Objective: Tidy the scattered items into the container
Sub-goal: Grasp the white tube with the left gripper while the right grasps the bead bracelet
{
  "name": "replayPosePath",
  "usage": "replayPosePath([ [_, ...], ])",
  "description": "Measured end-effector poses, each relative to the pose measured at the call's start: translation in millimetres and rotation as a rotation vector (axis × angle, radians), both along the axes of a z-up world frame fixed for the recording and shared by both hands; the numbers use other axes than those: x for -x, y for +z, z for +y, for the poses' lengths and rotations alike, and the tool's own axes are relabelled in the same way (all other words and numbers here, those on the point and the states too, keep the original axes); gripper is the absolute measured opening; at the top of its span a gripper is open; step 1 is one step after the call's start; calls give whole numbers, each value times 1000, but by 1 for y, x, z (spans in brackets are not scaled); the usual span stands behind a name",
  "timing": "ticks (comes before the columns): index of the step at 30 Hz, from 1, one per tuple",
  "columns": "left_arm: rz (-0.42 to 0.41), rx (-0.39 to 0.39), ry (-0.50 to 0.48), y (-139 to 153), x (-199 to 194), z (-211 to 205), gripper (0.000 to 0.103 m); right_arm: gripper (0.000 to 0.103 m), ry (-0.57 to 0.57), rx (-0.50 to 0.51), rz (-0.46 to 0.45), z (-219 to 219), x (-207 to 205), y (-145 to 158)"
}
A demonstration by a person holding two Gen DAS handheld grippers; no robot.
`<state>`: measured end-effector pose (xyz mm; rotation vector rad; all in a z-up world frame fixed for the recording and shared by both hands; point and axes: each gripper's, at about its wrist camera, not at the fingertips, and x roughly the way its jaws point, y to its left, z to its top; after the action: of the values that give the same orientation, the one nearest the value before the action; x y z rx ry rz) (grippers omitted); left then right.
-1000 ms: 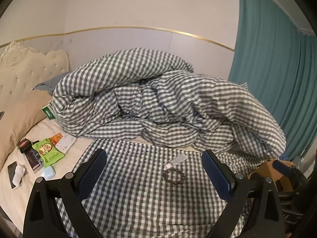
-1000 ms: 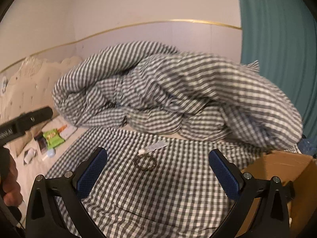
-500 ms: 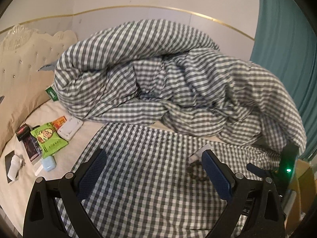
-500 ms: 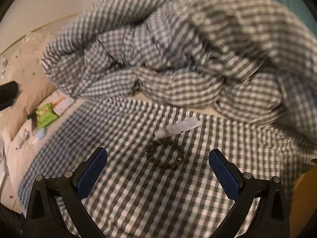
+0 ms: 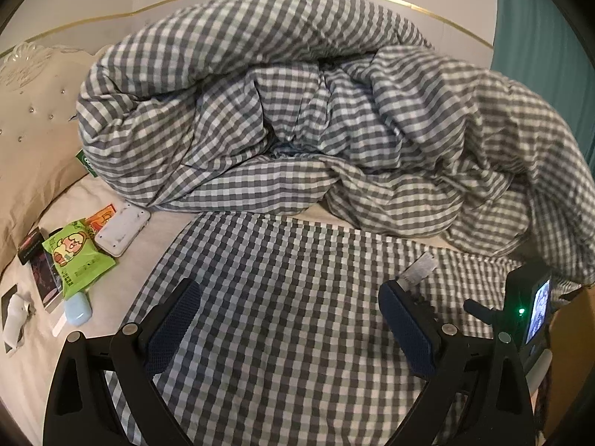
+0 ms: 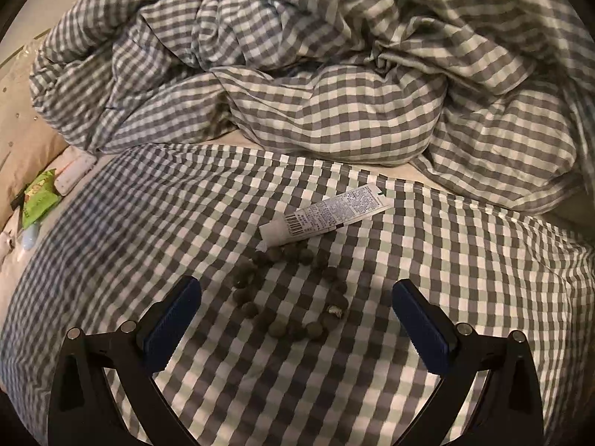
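A dark beaded bracelet (image 6: 293, 293) lies on the checked sheet (image 6: 465, 278), with a small white tube (image 6: 327, 215) touching its far side. My right gripper (image 6: 297, 319) is open and empty, low over the bracelet, its jaws either side of it. My left gripper (image 5: 293, 319) is open and empty over the sheet; the tube (image 5: 418, 269) peeks out behind its right finger (image 5: 405, 330). The right gripper's body (image 5: 528, 308) shows at the right edge, by a cardboard box (image 5: 569, 353).
A bunched checked duvet (image 5: 316, 111) fills the back of the bed. At the left lie a green snack pack (image 5: 74, 256), a white case (image 5: 121, 230), a pale blue earbud case (image 5: 76, 310), dark packets (image 5: 41, 264) and a padded headboard (image 5: 29, 119).
Both grippers have moved forward and down toward the bed. The right one has closed in over the bracelet and tube. The left one has drifted left, so the bracelet is hidden behind its right finger.
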<state>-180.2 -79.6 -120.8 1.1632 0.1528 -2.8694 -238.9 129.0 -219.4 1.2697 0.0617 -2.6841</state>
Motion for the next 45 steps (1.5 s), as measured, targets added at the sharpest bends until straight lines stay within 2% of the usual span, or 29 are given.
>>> replayPosePath([
  [11,-47,24,-18,-32,41,16,99,102,45,-2,-107,-8,31,-39],
  [14,-48,25,-22,-33,46,20,99,100,48,-19,-99,-10,32,-42],
  [17,-45,26,-24,-32,50,24,99,83,40,-23,-98,-8,31,-41],
  [19,-45,26,-27,-32,51,26,99,56,32,-19,-95,-3,29,-39],
  [20,-44,27,-27,-32,52,27,99,48,29,-11,-93,0,28,-37],
  [22,-47,28,-31,-33,54,30,99,25,22,10,-96,8,27,-35],
  [27,-47,20,-65,-36,59,43,99,20,7,36,-74,21,16,-27],
  [28,-45,18,-80,-36,62,47,99,11,3,39,-70,23,14,-25],
  [33,-54,38,-153,-44,76,74,99,11,-24,73,-53,42,1,-9],
  [38,-62,97,-251,-57,90,103,99,11,-29,93,-43,56,-7,1],
  [45,-86,55,-363,-81,110,128,99,11,-51,95,16,70,-29,25],
])
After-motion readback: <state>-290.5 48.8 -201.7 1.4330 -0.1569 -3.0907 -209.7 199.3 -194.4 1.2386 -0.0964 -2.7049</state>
